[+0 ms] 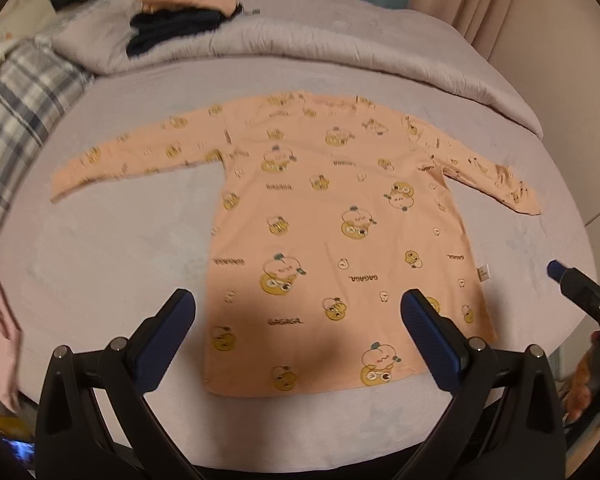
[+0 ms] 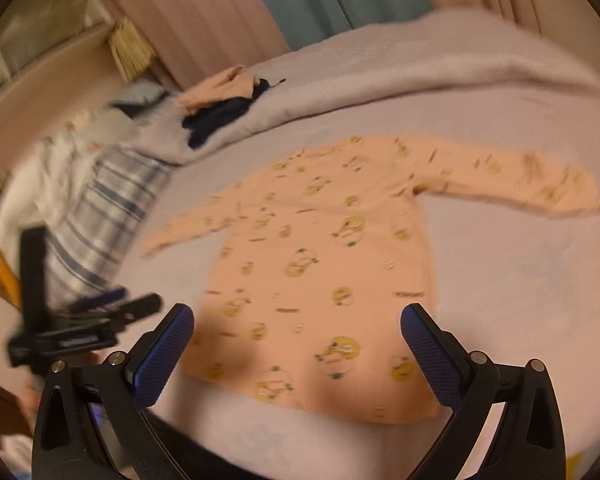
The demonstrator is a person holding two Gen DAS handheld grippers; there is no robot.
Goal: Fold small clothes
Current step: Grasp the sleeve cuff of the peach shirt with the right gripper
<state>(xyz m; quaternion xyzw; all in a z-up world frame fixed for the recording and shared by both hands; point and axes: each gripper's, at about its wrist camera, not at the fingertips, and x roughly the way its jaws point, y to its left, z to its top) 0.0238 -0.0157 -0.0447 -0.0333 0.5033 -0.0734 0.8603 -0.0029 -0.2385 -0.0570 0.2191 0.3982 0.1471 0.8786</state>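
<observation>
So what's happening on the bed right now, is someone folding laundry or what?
A person holds a claw in each hand over a peach long-sleeved shirt printed with yellow cartoon characters. It lies flat on the grey bed, both sleeves spread out, with no fold made yet. The left claw and right claw are both open, near the hem, gripping nothing. A pile of peach and navy clothes sits on the rumpled duvet behind.
</observation>
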